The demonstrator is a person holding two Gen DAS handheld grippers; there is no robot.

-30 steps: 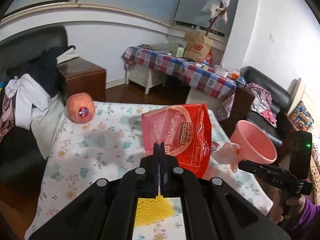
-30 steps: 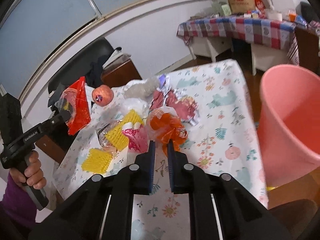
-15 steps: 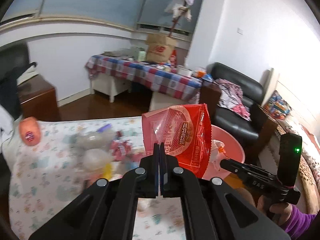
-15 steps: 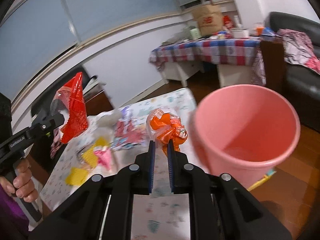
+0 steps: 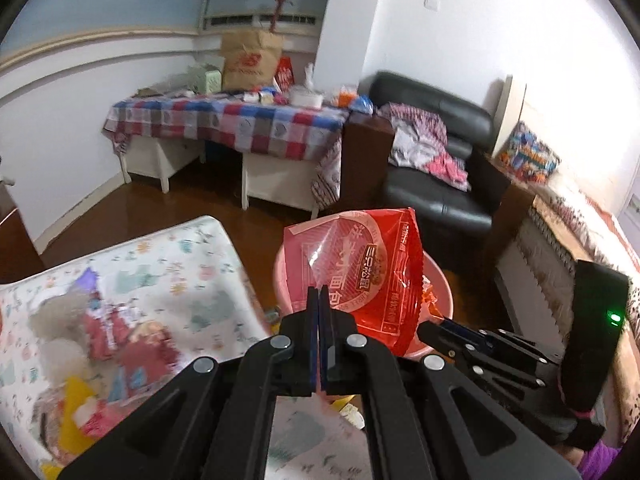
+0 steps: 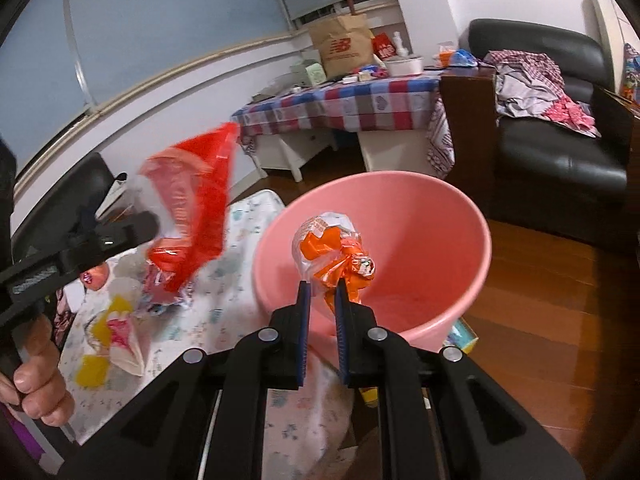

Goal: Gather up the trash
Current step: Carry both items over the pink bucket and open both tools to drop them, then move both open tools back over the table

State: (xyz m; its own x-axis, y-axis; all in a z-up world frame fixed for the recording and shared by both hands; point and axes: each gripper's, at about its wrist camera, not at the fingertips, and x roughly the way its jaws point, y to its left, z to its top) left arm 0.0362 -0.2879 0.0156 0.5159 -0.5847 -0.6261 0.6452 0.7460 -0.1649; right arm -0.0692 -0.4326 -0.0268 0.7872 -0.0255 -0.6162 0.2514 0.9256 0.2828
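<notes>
Chinese characters are showing on the red snack bag (image 5: 362, 268), too small for me to read, while I am clamping its lower edge in my left gripper (image 5: 319, 300) with the jaws pressed together. My right gripper (image 6: 322, 286) is pinching an orange and clear wrapper (image 6: 334, 254) above the pink bin (image 6: 448, 216). In the right wrist view, a brown paper bag (image 6: 342, 46) is displaying the New Balance logo. Only that view is exposing the bin's interior; the left wrist view is blurring the trash on the floral counter (image 5: 192, 268).
</notes>
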